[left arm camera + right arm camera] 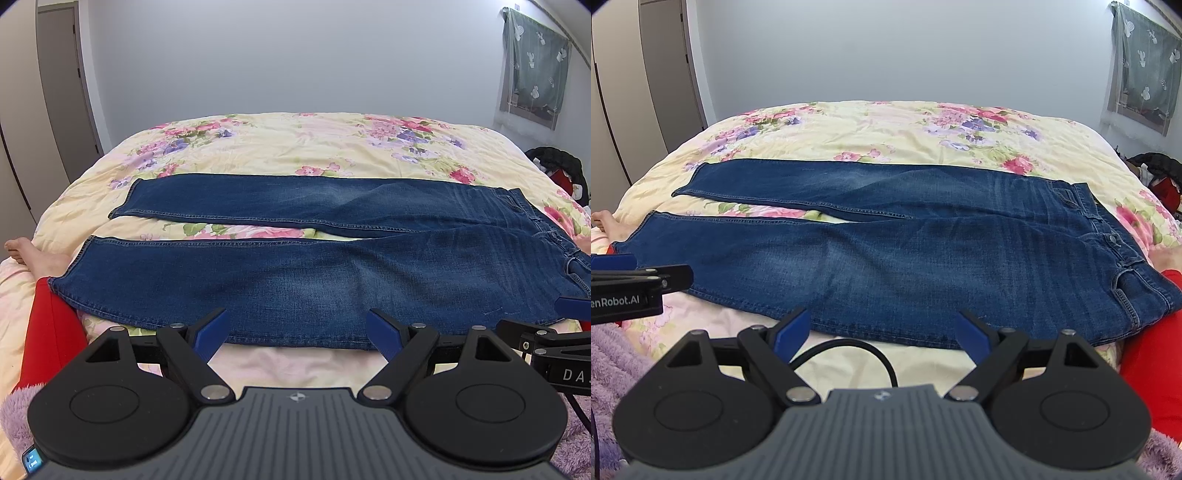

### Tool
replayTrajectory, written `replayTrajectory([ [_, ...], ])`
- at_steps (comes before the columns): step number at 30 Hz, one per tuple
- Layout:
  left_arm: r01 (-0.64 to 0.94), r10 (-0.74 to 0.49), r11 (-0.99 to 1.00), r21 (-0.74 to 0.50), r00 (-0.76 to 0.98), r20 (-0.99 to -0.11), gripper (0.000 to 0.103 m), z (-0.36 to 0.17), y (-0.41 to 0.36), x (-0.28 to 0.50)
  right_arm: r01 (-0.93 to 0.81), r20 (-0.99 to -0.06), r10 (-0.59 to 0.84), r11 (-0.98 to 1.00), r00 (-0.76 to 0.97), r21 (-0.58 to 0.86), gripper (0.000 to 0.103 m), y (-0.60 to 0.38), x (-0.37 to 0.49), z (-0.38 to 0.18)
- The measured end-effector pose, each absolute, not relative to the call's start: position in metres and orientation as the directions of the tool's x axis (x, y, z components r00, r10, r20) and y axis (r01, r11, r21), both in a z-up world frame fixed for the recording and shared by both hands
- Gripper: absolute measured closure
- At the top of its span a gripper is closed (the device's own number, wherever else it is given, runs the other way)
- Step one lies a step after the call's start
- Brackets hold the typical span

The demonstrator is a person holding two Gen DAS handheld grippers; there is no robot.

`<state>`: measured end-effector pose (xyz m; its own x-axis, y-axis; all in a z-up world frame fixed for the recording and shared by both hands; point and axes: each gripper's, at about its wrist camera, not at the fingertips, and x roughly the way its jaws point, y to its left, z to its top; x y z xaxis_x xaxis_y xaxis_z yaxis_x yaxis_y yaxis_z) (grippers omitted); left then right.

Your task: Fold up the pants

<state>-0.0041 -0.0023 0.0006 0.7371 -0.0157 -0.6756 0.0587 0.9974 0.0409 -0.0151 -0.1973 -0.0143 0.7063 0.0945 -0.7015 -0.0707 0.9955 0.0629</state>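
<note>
Jeans [886, 251] flat on floral bedspread [886, 125].

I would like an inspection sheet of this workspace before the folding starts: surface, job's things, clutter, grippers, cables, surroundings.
Surface: bed with floral quilt, lightly wrinkled.
Job's things: blue jeans spread flat and unfolded, legs apart toward the left, waistband at the right.
Clutter: purple fuzzy fabric and red cloth at the near edge; dark pile beside the bed at right.
Grippers: left gripper open, right gripper open, both at the jeans' near edge, holding nothing.
Cables: black cable looping under the right gripper.
Surroundings: plain wall, grey door at left, curtained window at right, bare foot at left.
</note>
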Motion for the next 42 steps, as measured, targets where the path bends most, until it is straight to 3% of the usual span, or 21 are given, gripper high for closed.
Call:
replayTrajectory([
  [42, 0.075, -0.028, 0.996, 0.041, 0.74, -0.672, 0.005, 0.0039, -0.0054, -0.006, -0.083, -0.702, 0.104, 0.995, 0.705, 0.063, 0.021, -0.1953, -0.0159, -0.0133],
])
